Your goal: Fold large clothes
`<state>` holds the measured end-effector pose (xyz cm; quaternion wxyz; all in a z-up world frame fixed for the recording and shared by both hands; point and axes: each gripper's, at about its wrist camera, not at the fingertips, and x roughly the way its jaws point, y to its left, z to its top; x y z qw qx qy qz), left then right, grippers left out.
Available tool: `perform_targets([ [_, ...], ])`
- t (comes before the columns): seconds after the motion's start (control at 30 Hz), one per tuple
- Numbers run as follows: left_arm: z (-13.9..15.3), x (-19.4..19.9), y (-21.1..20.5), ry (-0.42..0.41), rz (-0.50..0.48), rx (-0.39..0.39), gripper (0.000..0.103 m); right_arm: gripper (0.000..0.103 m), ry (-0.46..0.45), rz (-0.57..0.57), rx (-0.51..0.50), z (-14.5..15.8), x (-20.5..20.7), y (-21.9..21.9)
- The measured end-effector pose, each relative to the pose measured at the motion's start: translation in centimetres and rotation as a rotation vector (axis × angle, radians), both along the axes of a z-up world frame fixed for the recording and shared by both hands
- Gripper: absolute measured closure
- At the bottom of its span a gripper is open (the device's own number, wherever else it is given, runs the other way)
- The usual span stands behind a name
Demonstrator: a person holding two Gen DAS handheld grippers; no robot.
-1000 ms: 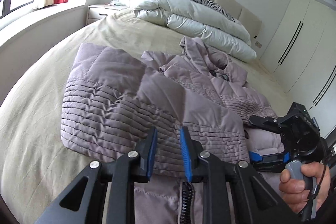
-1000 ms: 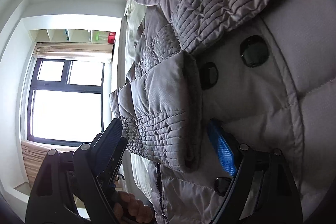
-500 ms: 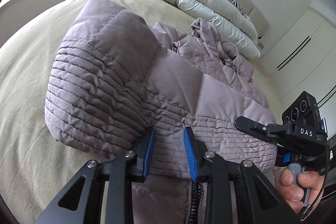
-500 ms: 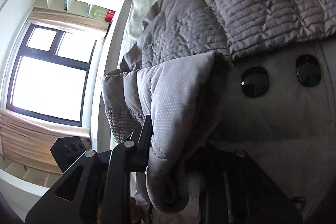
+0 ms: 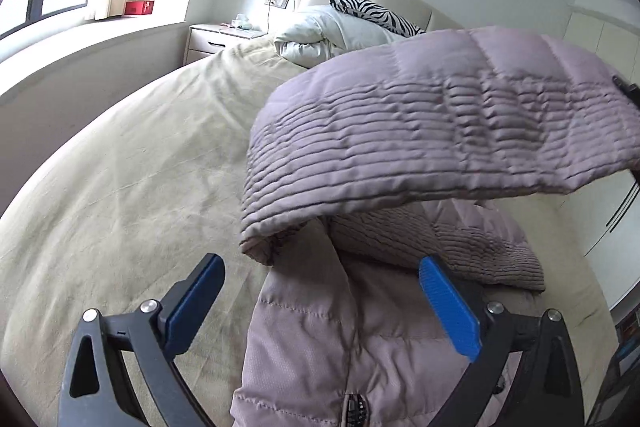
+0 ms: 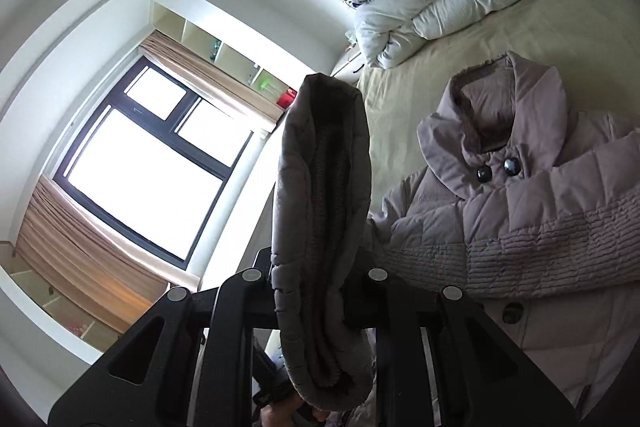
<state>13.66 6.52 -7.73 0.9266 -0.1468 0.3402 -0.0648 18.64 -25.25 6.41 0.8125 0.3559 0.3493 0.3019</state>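
Observation:
A mauve quilted jacket [image 5: 312, 355] lies on the beige bed [image 5: 120, 187], its collar and two dark buttons [image 6: 496, 169] towards the headboard. My right gripper [image 6: 316, 291] is shut on the cuff of one sleeve [image 6: 320, 195] and holds it high above the bed. In the left wrist view that sleeve [image 5: 440, 131] hangs across the upper right, with a black part of the right gripper [image 5: 626, 91] at its far end. My left gripper [image 5: 320, 307] is low over the jacket body, its jaws opening wide. The blue pads [image 5: 448, 311] press on nothing.
A folded white duvet [image 5: 328, 31] and a zebra pillow [image 5: 376, 11] sit at the headboard. A nightstand [image 5: 220, 39] stands left of the bed under the window wall. White wardrobe doors [image 5: 600, 27] run along the right. A hand [image 6: 280, 415] shows at the bottom.
The left gripper opened and let go of the sleeve's edge. The right gripper closed on the cuff, rolled and rose, lifting the sleeve off the jacket into the air.

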Motion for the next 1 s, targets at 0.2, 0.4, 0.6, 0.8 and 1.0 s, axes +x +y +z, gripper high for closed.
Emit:
perform_targets([
  [0.2,-1.0,4.4,-1.8,0.025,0.054,0.095,0.009,0.085,-0.061,-0.004,0.049,3.2,-3.9,-4.7],
  [0.4,-3.5,8.4,-1.7,0.141,0.065,0.042,0.048,0.086,-0.050,-0.070,0.001,2.1,-5.3,-9.3],
  [0.6,-6.5,8.6,-0.7,0.201,0.121,0.015,0.051,0.086,0.181,-0.220,-0.075,-9.4,-2.5,-16.2],
  [0.8,-6.7,7.7,-1.4,0.202,0.094,0.075,0.050,0.085,0.406,-0.340,-0.007,-22.5,-2.2,-21.3],
  [1.0,-5.0,4.2,-1.8,0.190,0.003,0.133,0.048,0.081,0.353,-0.348,-0.012,-22.6,-2.8,-21.5],
])
